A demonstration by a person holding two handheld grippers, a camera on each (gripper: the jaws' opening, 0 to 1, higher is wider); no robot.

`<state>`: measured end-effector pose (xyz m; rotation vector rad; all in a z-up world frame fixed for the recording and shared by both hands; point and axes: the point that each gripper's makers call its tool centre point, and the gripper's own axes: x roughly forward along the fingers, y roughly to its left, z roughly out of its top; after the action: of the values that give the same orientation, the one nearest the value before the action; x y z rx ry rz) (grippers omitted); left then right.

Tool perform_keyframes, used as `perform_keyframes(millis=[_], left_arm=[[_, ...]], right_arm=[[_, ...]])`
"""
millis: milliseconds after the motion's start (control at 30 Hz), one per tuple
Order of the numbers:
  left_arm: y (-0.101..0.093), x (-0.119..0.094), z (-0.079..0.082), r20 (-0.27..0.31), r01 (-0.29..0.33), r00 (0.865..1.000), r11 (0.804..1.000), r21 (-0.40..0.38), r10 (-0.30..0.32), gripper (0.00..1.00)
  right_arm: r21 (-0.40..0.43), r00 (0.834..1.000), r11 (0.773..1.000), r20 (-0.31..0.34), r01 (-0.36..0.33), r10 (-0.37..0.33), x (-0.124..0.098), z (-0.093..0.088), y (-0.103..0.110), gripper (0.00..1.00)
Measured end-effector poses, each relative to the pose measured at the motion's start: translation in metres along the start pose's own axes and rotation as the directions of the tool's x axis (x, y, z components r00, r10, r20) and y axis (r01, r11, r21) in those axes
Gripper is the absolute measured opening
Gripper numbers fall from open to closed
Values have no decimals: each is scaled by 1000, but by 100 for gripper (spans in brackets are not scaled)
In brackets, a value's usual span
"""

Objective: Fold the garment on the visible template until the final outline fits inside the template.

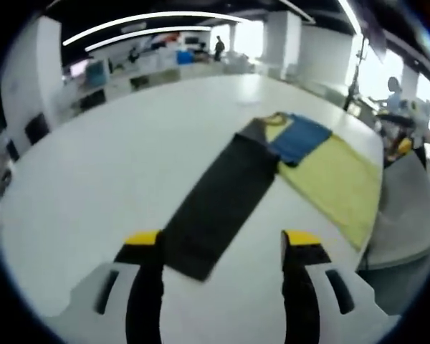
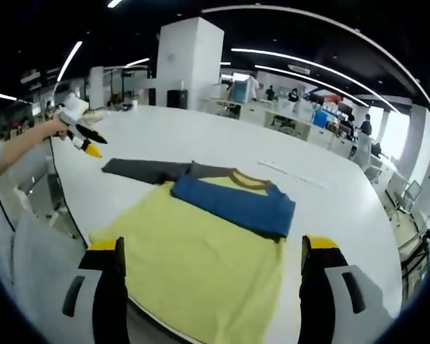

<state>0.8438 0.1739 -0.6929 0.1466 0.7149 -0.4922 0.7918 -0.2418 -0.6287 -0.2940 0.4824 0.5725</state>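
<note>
The garment (image 2: 201, 251), a yellow shirt with a blue sleeve (image 2: 233, 204) folded across its chest and a brown-edged collar, lies flat on the white table (image 2: 201, 136) near its front edge. A dark grey mat (image 1: 218, 204), apparently the template, stretches out from the shirt's collar end, partly under it. In the left gripper view the left gripper (image 1: 222, 247) hovers above the mat's near end, its 2 yellow-tipped jaws apart and holding nothing. In the right gripper view the right gripper (image 2: 211, 251) hangs over the shirt's yellow body, jaws wide apart, empty
</note>
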Motion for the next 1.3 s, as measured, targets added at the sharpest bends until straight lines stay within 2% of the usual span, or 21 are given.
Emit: perform_keyframes(millis=[133,267,433,533,667,733,800,900,1133,1300], left_arm=[[13,8,-9,-66,-12,998,1000,23,14,52],[23,15,-11,-88,-15,996,1000,9,15,52],[27,19,-18,-107,-10,994,1000,-21,8,49],[30,22,-25,-124,-14,992,1000,-22,12,49],[39,23,-29,-131,-41,991,999,-14,39,49],[51,23,-33,-154,-76,985,997,-4,74,46],[56,24,-35,-163,-81,983,997,-1,80,44],[57,28,-37,-170,-71,983,997,-42,63,42],[63,32,-42,-191,-74,979,996,-46,64,40],[63,34,-43,-190,-66,980,996,-64,53,34]], right_arm=[[-8,1000,1000,0,13,-13,-2,-2,-8,100],[-6,999,1000,-12,30,-30,-3,-9,-17,100],[5,999,999,1,39,-39,-7,-8,-18,100],[20,999,999,-12,35,-35,-6,-12,-18,100],[11,999,999,-18,34,-34,-6,-13,-17,100],[9,999,999,-14,31,-31,-7,-11,-15,100],[-4,999,999,-9,37,-37,-7,-10,-17,100],[-4,1000,1000,-10,27,-27,-6,-9,-13,100],[13,1000,999,6,30,-30,-6,-5,-12,100],[17,1000,999,0,28,-28,-6,-7,-11,100]])
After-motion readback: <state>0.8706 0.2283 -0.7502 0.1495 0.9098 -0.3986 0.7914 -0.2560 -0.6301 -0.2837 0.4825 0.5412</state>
